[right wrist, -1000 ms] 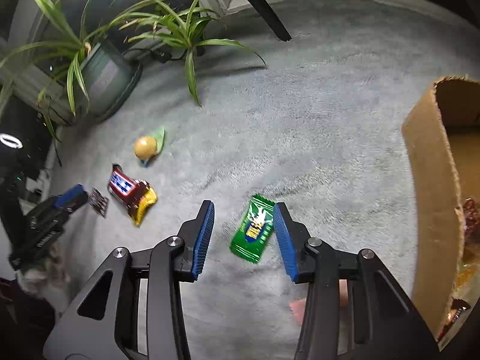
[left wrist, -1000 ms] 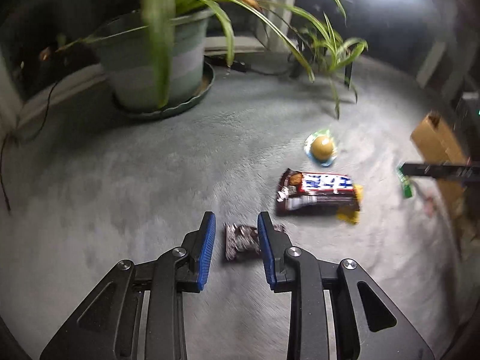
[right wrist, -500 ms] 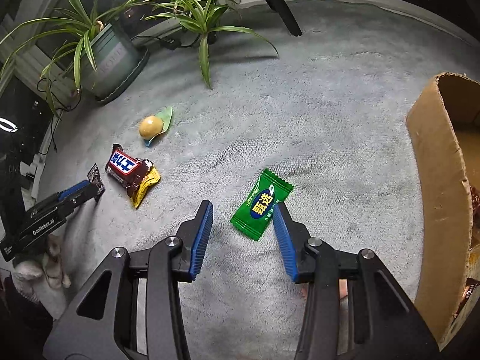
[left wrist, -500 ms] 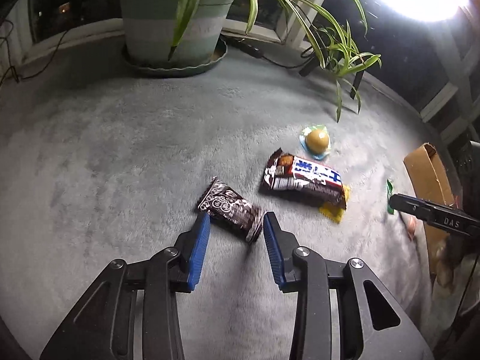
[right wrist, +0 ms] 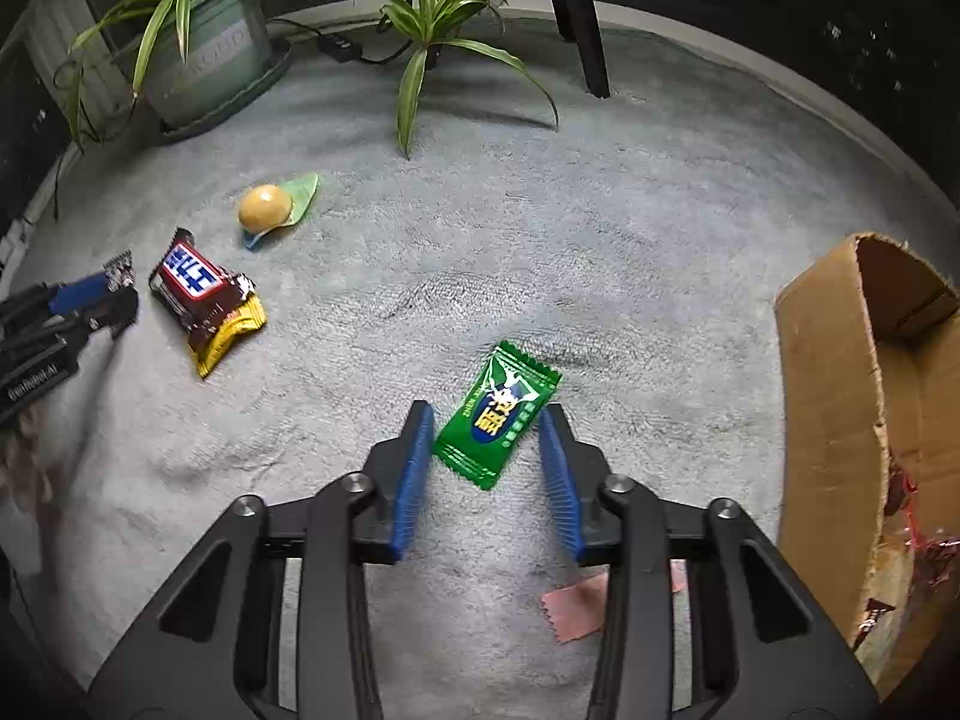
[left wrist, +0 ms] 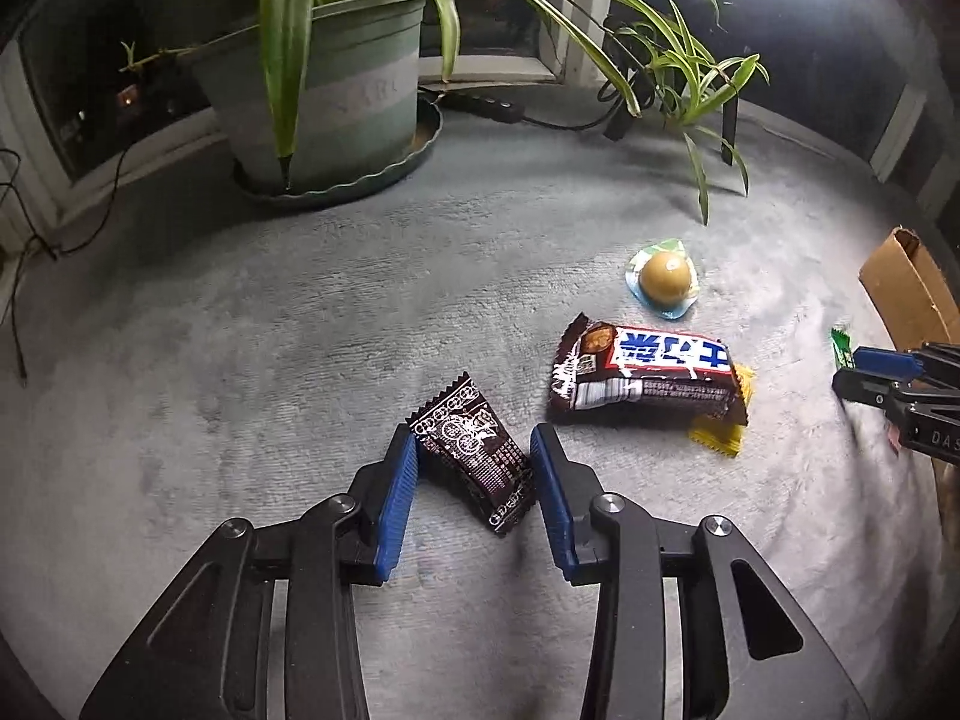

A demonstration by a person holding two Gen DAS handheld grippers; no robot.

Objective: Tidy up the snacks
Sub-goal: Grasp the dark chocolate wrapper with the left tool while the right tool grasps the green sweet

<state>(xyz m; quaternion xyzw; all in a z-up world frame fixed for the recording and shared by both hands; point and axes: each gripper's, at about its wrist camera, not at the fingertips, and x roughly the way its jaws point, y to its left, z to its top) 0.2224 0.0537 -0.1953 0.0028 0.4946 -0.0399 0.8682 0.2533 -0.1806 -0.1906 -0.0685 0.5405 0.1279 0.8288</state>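
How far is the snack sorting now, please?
Early stage. Some wrappers already lie inside the cardboard box. The left gripper straddles the dark packet, and the right gripper straddles the green candy; both open. The chocolate bar and round candy wait.

White "DAS" on the right gripper (left wrist: 900,384) body; "士力架" on the Snickers bar (left wrist: 651,378) wrapper, right of the left tongs; "GenRobot.AI" on the left gripper (right wrist: 90,306) body

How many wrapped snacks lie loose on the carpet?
5: dark packet between left gripper fingers, green packet between right gripper's, Snickers bar over yellow packet, round candy. Others may hide.
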